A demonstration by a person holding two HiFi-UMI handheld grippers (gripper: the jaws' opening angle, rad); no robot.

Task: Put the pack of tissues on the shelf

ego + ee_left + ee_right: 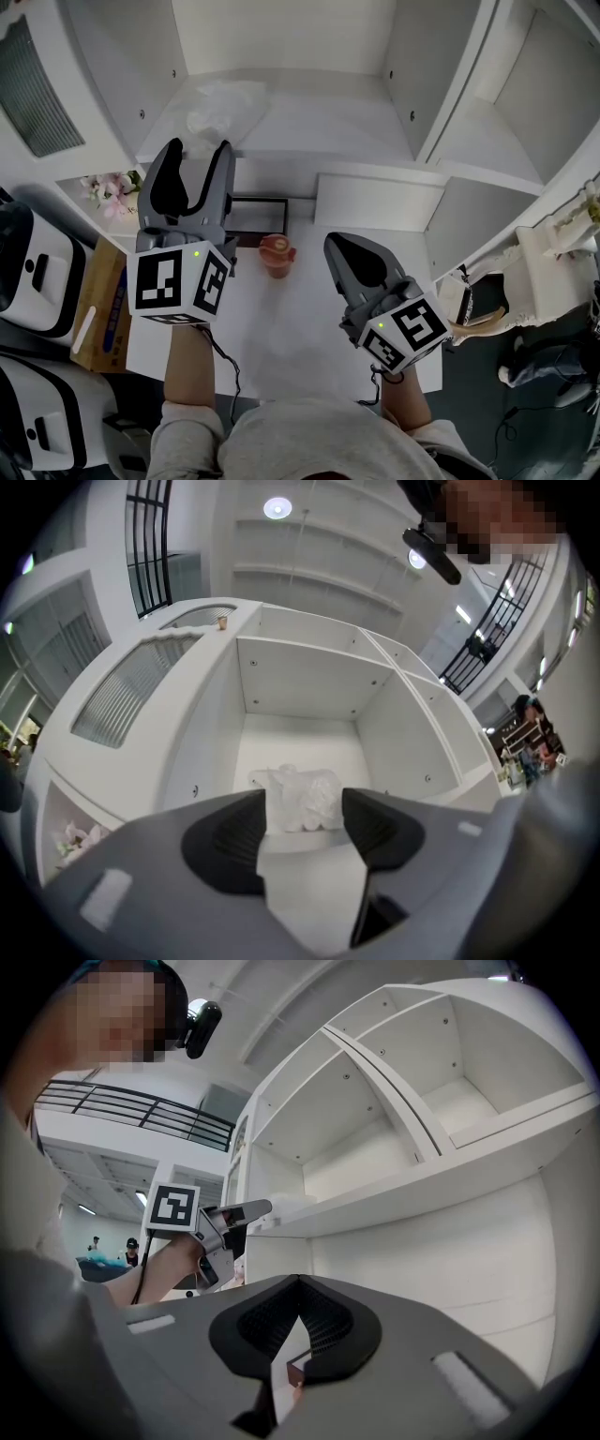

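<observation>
The pack of tissues (225,111) lies on the shelf (319,127), clear of both tools. The left hand-held gripper (195,157), jaws apart and empty, points at it from the shelf's front edge. The right hand-held gripper (336,246) has its jaws together on nothing. Placement appears complete; only withdrawal seems left.

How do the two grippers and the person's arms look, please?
The left gripper and right gripper are dark grey, each with two curved jaws and black ribbed pads. Each bears a white cube with black square markers and a green light. A black cable hangs under the left one. The sleeves are light grey.
</observation>
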